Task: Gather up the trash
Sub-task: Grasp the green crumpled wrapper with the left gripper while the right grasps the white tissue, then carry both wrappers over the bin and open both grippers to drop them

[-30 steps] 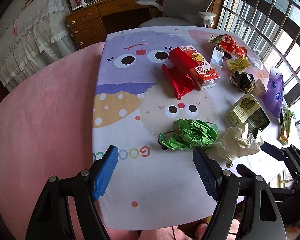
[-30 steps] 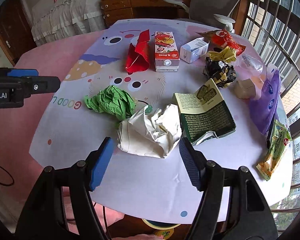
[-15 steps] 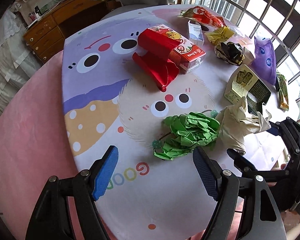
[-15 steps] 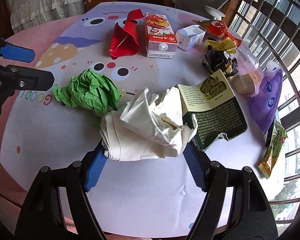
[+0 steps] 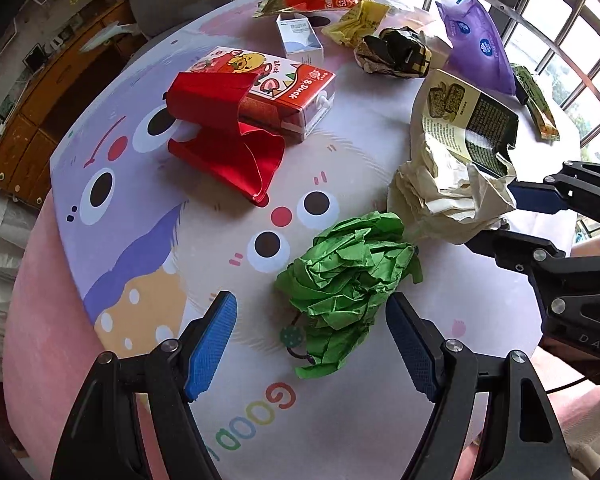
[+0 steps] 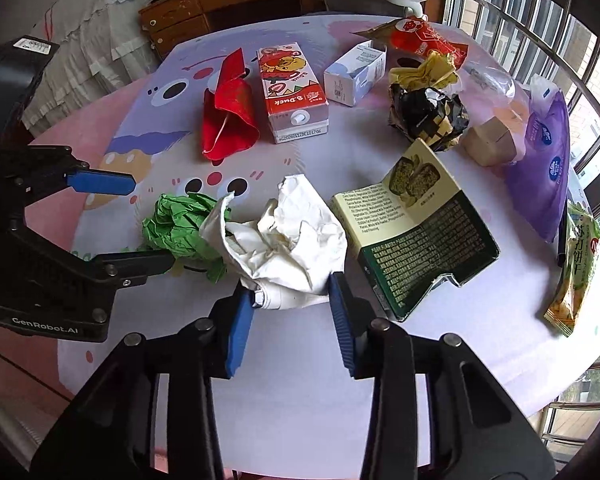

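The cartoon tablecloth (image 5: 112, 240) reads "GOOD" at lower centre, the red carton (image 6: 292, 92) above reads "B.Duck", while mid-frame the right gripper (image 6: 290, 304) clamps the cream paper wad (image 6: 288, 236), half hiding the green paper wad (image 5: 348, 280) between the left gripper (image 5: 310, 338)'s spread jaws.

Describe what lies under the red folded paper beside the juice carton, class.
The red folded paper rests directly on the cartoon tablecloth, its upper edge leaning against the juice carton. A printed eye peeks out beside it; whatever the print shows beneath it is covered.
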Motion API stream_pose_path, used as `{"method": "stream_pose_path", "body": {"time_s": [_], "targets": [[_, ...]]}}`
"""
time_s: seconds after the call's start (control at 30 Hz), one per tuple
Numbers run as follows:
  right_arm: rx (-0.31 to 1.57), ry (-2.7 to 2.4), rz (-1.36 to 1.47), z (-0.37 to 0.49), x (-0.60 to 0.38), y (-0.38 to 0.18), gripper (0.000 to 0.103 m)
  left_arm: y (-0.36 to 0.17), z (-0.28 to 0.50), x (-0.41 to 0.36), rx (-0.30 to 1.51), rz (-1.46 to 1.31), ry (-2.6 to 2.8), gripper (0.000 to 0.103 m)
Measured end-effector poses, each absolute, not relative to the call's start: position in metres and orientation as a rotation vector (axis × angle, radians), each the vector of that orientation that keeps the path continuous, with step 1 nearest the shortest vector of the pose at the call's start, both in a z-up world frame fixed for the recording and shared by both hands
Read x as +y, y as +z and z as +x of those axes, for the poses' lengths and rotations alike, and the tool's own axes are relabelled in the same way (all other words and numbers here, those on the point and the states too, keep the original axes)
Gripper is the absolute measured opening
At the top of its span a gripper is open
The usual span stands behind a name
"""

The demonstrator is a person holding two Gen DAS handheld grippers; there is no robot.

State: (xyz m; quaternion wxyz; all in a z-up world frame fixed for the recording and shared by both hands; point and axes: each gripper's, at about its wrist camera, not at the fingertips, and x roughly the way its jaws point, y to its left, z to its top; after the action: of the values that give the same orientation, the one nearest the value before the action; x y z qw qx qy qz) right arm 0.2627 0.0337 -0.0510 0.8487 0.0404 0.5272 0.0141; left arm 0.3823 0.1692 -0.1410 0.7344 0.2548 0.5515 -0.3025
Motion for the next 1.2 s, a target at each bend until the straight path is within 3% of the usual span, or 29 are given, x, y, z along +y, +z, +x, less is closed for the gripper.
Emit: {"method": "stream_pose_path", "body": {"time_s": [0.13,0.2,0.37,0.73,1.2], "targets": [[1.120,0.036,0.114,0.260,0.030,-0.051,0.030,-0.153,0.385,0.154,1.208,0.633,-0.712,0.074],[1.125,0.046,0.127,0.258,0.029,-0.050,0.029,-0.160,0.386,0.148,1.236,0.651,-0.742,0.047],[1.126,0.055,0.139,0.250,0.024,-0.044,0.026,-0.159,0.385,0.145,1.233,0.632,-0.728,0.035],[1.112,0.097,0.098,0.219,0.000,-0.016,0.022,-0.109,0.353,0.157,1.199,0.445,-0.628,0.033],[1.073,0.310,-0.009,0.123,-0.075,0.009,0.021,-0.066,0.223,0.108,1.161,0.217,-0.407,0.033]]}}
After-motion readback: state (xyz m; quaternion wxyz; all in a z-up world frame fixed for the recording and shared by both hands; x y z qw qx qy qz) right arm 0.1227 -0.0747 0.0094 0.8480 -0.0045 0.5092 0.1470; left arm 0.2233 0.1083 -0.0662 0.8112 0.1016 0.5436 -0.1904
